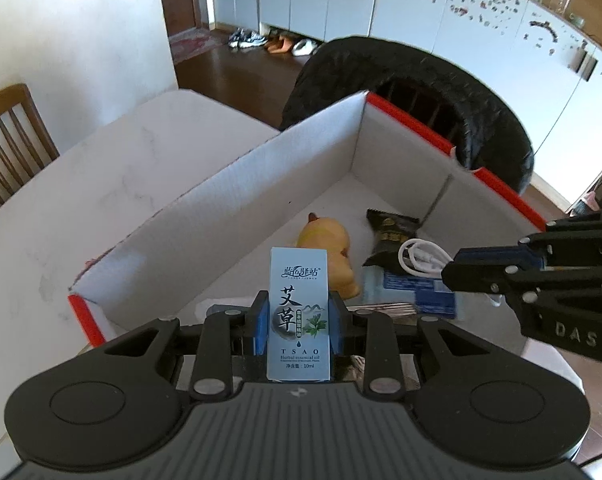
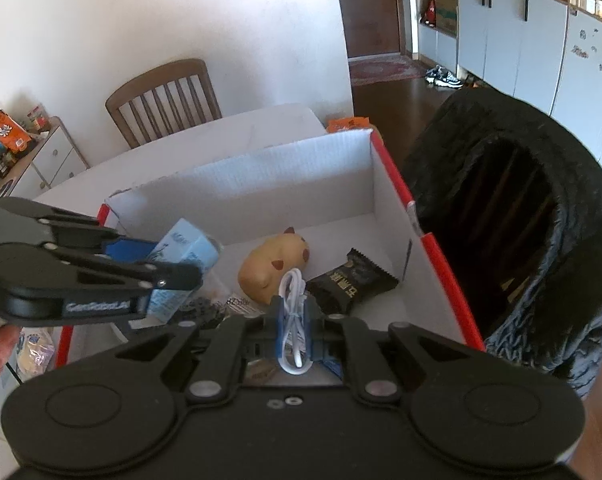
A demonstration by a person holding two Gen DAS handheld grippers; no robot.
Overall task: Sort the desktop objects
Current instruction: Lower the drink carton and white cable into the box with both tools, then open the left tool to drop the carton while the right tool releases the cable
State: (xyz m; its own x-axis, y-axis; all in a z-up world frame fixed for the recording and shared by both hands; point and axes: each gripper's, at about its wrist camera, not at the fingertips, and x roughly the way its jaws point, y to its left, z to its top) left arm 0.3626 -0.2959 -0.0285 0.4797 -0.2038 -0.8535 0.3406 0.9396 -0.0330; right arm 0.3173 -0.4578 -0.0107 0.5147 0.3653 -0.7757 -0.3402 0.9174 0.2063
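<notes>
While both tools hang over the corrugated white box (image 1: 229, 184) | my left gripper (image 1: 299, 320) clamps a glossy rectangular oil carton (image 1: 299, 300) | my right gripper (image 2: 293, 316) pinches a coiled white cable (image 2: 293, 300) | inside: rounded tan toy (image 2: 271, 268), crinkly black packet (image 2: 349, 280)

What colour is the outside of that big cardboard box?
Red outside, white inside; clearest in the right wrist view.

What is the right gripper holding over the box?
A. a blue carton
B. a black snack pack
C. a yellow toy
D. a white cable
D: the coiled white cable sits pinched between the right gripper's blue fingers, while the toy and snack pack lie in the box.
</notes>
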